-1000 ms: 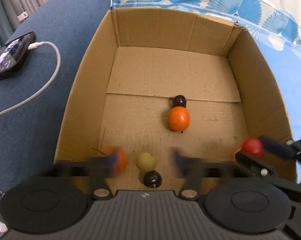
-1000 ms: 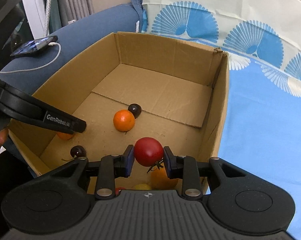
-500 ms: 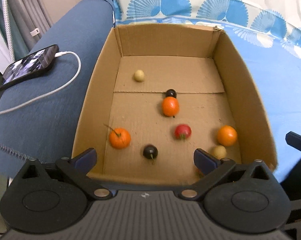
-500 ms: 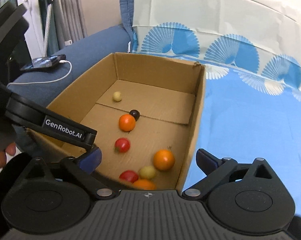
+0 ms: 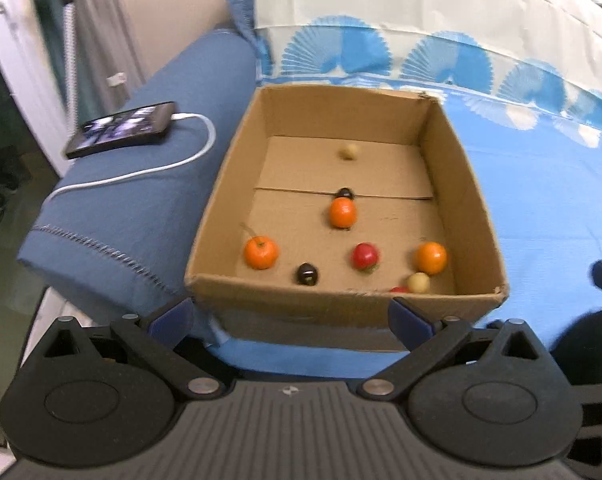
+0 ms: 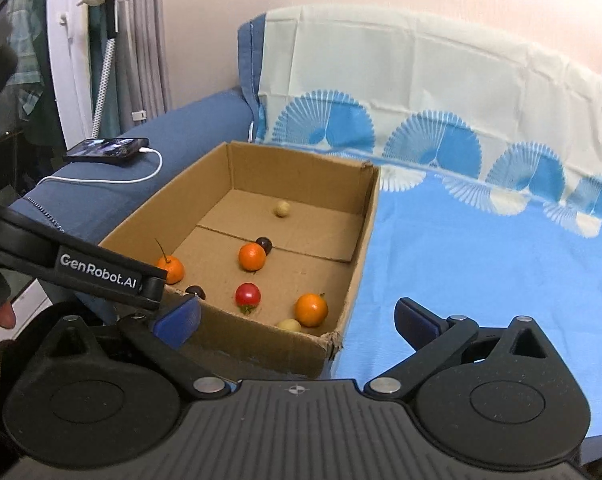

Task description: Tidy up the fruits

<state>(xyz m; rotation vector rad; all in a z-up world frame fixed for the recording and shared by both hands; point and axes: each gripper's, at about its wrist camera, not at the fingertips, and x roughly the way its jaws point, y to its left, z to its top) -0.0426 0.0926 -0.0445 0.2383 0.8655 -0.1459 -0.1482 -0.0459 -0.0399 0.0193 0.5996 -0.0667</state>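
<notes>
Small round fruits (image 5: 343,213) all inside brown cardboard box (image 5: 477,200), none outside; left gripper (image 5: 291,318) and right gripper (image 6: 297,320) spread wide, empty; likely finished.

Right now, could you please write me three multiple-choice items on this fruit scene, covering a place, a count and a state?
1. Where does the phone lie?
A. in the cardboard box
B. on the blue sofa arm
C. on the patterned sheet

2. How many orange fruits are in the cardboard box?
A. one
B. three
C. five

3. How does the right gripper stand?
A. open, holding nothing
B. shut on a red fruit
C. shut on the box wall

Answers:
1 B: the phone rests on the sofa arm left of the box, with a white cable plugged in.
2 B: one sits mid-floor, one by the left wall, one by the right wall.
3 A: its jaws have just been opening and stand wide apart with nothing between them; the red fruit lies on the box floor.
</notes>
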